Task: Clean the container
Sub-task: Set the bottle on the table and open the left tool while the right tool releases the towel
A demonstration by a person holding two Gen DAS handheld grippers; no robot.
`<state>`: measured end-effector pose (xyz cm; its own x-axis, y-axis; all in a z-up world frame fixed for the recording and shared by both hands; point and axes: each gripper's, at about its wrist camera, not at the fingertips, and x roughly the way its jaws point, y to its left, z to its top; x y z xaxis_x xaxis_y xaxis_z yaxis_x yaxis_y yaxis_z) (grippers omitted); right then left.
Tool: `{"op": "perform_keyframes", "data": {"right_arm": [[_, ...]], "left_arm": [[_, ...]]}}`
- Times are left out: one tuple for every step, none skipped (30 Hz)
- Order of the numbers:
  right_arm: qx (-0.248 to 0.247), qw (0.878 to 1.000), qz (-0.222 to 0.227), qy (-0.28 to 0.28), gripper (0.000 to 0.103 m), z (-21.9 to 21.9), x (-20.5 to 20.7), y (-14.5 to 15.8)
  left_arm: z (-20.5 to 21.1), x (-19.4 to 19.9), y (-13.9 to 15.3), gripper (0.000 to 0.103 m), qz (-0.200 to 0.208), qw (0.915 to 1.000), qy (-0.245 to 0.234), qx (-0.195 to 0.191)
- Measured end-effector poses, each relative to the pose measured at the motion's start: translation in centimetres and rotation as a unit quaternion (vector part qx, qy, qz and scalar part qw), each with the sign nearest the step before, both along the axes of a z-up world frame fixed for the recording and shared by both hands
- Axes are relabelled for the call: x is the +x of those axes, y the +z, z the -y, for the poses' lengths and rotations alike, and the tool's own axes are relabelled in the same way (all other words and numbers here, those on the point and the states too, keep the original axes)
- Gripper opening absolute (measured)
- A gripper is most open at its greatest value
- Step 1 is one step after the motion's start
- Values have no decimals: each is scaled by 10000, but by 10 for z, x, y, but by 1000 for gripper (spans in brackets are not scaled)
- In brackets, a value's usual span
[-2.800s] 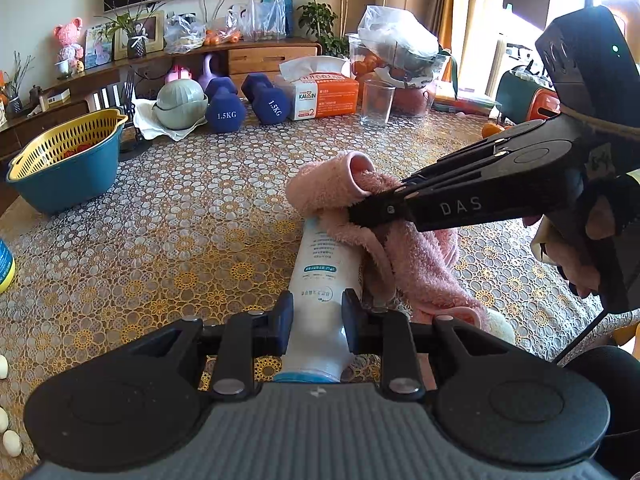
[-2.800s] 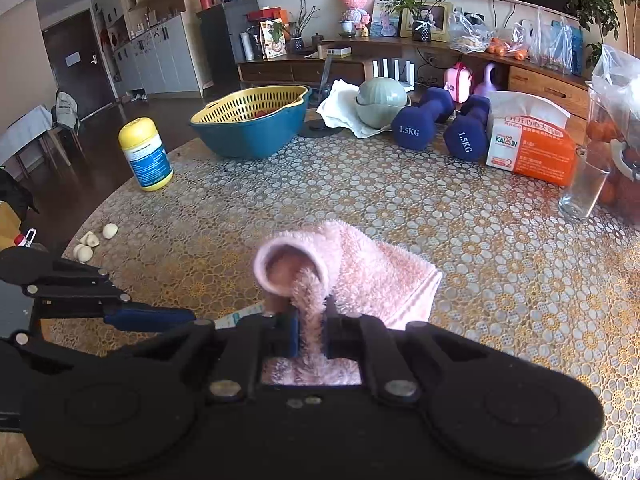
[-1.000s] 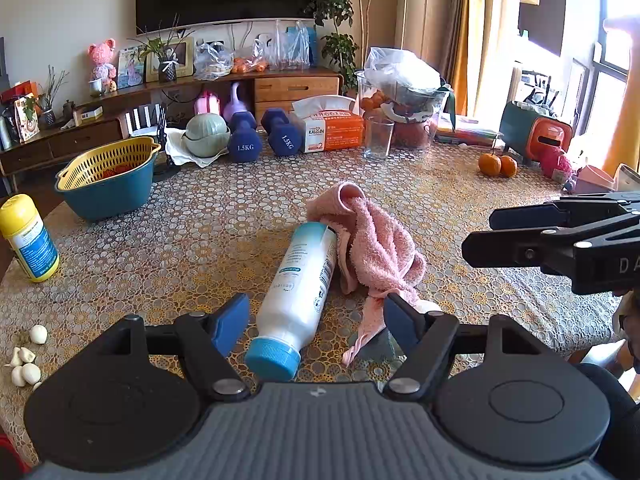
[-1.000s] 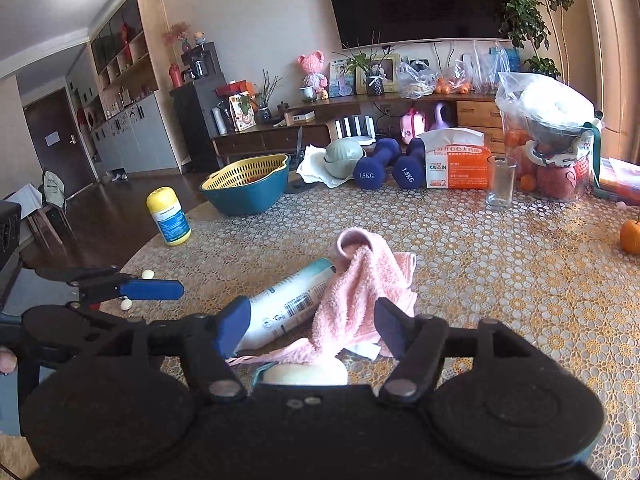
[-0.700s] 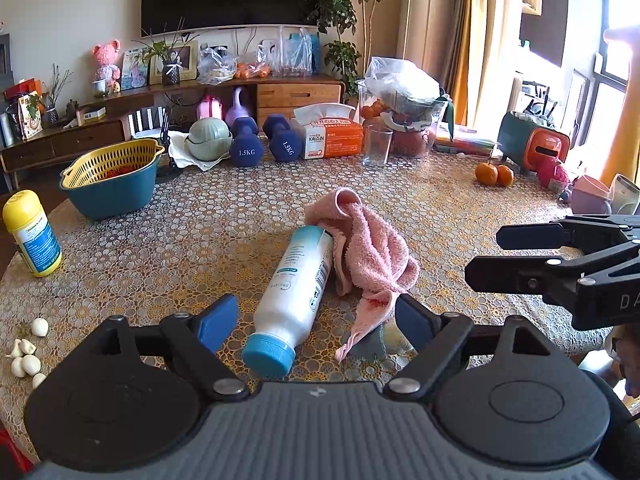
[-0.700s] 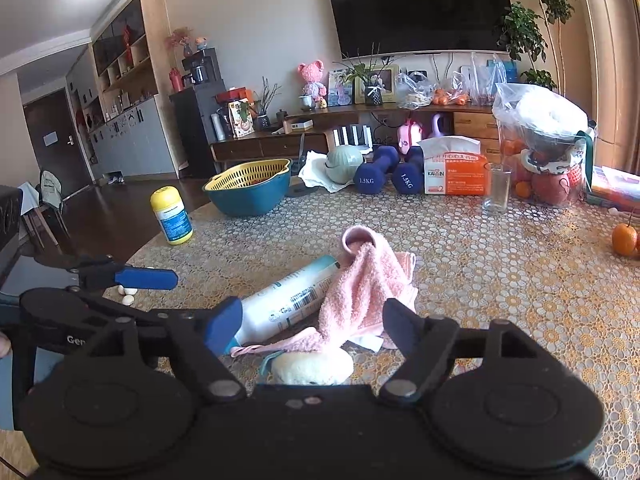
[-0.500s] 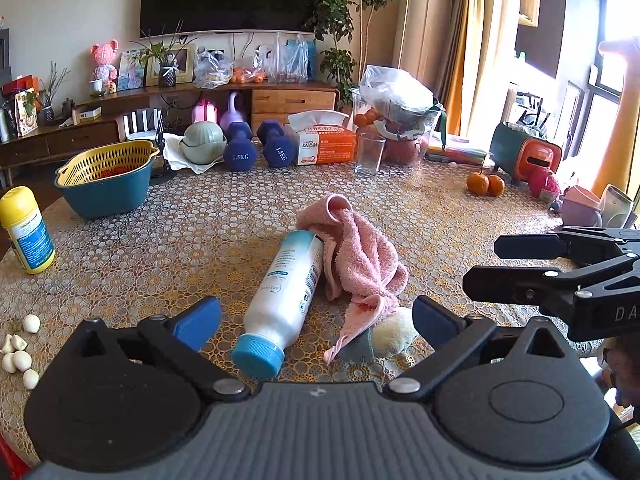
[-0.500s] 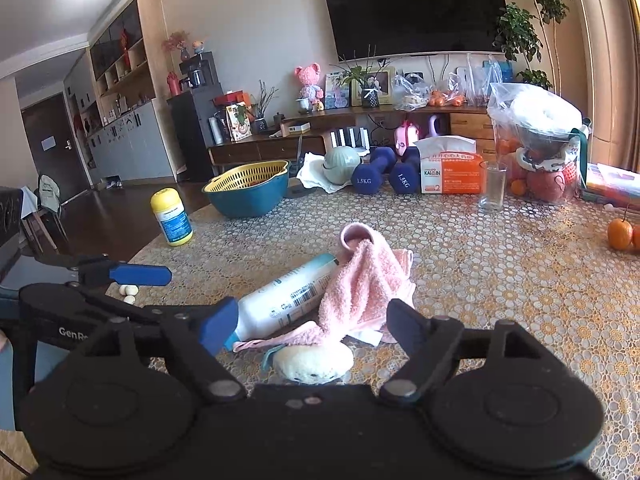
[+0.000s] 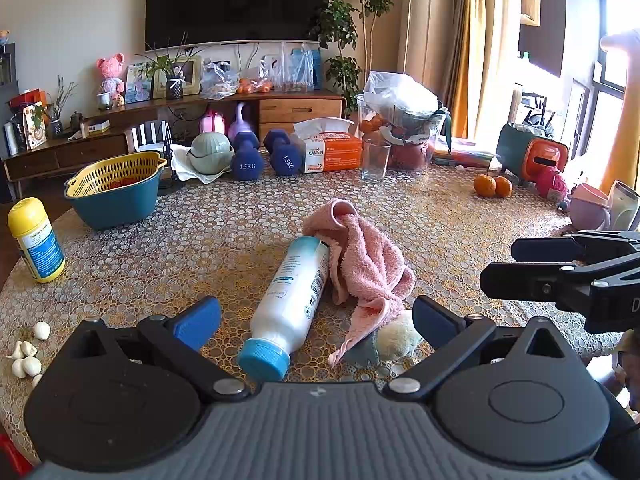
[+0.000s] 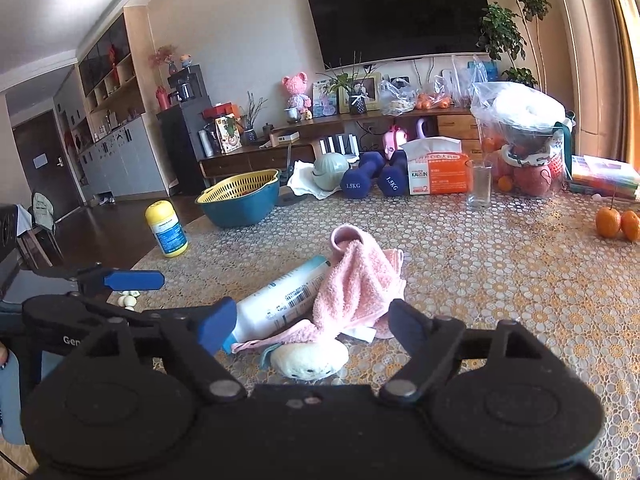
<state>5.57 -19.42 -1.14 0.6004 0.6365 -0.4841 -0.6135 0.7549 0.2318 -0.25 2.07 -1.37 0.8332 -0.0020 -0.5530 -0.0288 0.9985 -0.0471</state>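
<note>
A white bottle (image 9: 295,289) (image 10: 280,300) with a blue cap lies on its side on the patterned tablecloth. A crumpled pink towel (image 9: 362,256) (image 10: 356,278) rests against its right side, and a pale plush attached to the towel (image 9: 396,338) (image 10: 308,358) lies at the near end. My left gripper (image 9: 316,318) hangs open, pulled back from the bottle, holding nothing. My right gripper (image 10: 312,322) is open too, back from the towel and empty. In the left wrist view the right gripper (image 9: 560,268) shows at the right edge.
A teal basin with a yellow strainer (image 9: 116,188), a yellow-capped jar (image 9: 35,240), garlic cloves (image 9: 24,354), blue dumbbells (image 9: 264,156), a tissue box (image 9: 330,152), a glass (image 9: 375,159) and two oranges (image 9: 488,186) stand around the table.
Both grippers let go of the bottle and the towel, opened wide and drew back and up. The bottle and towel now lie loose on the table.
</note>
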Motion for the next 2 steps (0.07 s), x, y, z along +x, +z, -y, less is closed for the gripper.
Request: {"op": "perform_keyframes", "data": {"right_arm": [[-1, 10000, -3, -13, 82, 0, 0, 0], [1, 10000, -8, -22, 82, 1, 0, 0]], "left_arm": [[0, 0, 1, 103, 2, 10000, 9, -1], [0, 0, 1, 103, 1, 10000, 5, -3]]}}
